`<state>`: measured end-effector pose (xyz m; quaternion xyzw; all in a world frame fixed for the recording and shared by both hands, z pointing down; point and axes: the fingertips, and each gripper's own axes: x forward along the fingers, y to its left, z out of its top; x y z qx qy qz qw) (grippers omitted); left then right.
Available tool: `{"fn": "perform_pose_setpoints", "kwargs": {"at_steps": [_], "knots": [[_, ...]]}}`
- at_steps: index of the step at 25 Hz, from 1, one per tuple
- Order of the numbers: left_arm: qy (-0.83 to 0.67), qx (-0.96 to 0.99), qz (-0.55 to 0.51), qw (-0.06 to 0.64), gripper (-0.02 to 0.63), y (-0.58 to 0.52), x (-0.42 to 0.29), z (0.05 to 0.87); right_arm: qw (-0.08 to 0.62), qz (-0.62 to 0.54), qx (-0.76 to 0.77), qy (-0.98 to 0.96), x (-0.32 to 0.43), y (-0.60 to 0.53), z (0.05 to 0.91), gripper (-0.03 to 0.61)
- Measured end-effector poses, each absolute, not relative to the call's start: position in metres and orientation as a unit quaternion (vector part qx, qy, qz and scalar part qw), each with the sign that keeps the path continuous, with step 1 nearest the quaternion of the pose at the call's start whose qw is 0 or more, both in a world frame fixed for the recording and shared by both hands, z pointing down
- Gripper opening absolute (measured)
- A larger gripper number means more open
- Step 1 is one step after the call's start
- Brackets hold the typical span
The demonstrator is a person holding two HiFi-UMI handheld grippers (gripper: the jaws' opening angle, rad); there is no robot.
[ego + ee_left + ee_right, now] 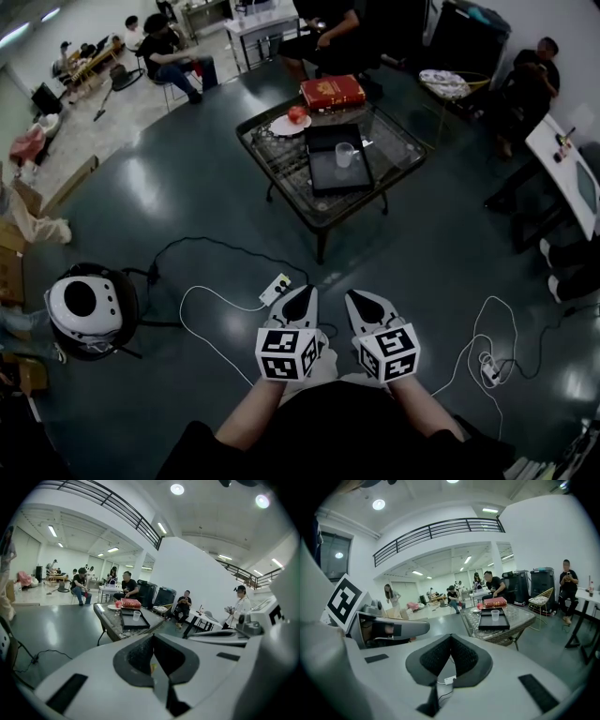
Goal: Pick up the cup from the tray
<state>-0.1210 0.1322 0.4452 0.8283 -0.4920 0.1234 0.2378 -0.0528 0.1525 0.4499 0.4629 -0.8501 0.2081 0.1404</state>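
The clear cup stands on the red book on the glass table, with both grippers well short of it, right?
Not quite: the cup stands in the black tray, not on the red book, as the head view shows. The left gripper and right gripper are well short of the glass table.

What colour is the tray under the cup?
Black. The tray, with the clear cup on it, shows best in the head view.

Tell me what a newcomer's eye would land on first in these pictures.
Probably the two grippers with marker cubes at the bottom of the head view: the left gripper and right gripper, both shut and empty, side by side above the dark floor. Next comes the glass-topped table ahead, where a clear cup stands on a black tray with a red book beyond it.
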Motion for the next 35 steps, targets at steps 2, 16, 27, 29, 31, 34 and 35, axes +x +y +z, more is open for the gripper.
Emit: {"fn": "perform_pose_setpoints", "kwargs": {"at_steps": [2, 16, 27, 29, 31, 34, 35], "knots": [[-0.487, 0.831, 0.125, 0.237, 0.009, 0.124, -0.122, 0.446, 0.14, 0.206, 0.464, -0.85, -0.057, 0.144, 0.449, 0.011], [-0.463, 0.845, 0.137, 0.23, 0.009, 0.078, -0.124, 0.451, 0.129, 0.207, 0.482, -0.842, -0.064, 0.1, 0.446, 0.011], [-0.467, 0.843, 0.15, 0.222, 0.009, 0.04, -0.114, 0.455, 0.123, 0.22, 0.472, -0.845, -0.06, 0.057, 0.451, 0.011], [-0.473, 0.84, 0.149, 0.222, 0.009, 0.027, -0.112, 0.457, 0.124, 0.219, 0.467, -0.847, -0.056, 0.043, 0.453, 0.011], [-0.477, 0.838, 0.146, 0.221, 0.009, 0.011, -0.106, 0.46, 0.125, 0.217, 0.464, -0.85, -0.05, 0.026, 0.454, 0.011], [-0.478, 0.838, 0.143, 0.219, 0.009, -0.014, -0.094, 0.461, 0.129, 0.212, 0.458, -0.853, -0.039, -0.003, 0.455, 0.011], [-0.479, 0.839, 0.142, 0.218, 0.009, -0.022, -0.089, 0.462, 0.131, 0.21, 0.456, -0.855, -0.035, -0.012, 0.454, 0.011]]}}
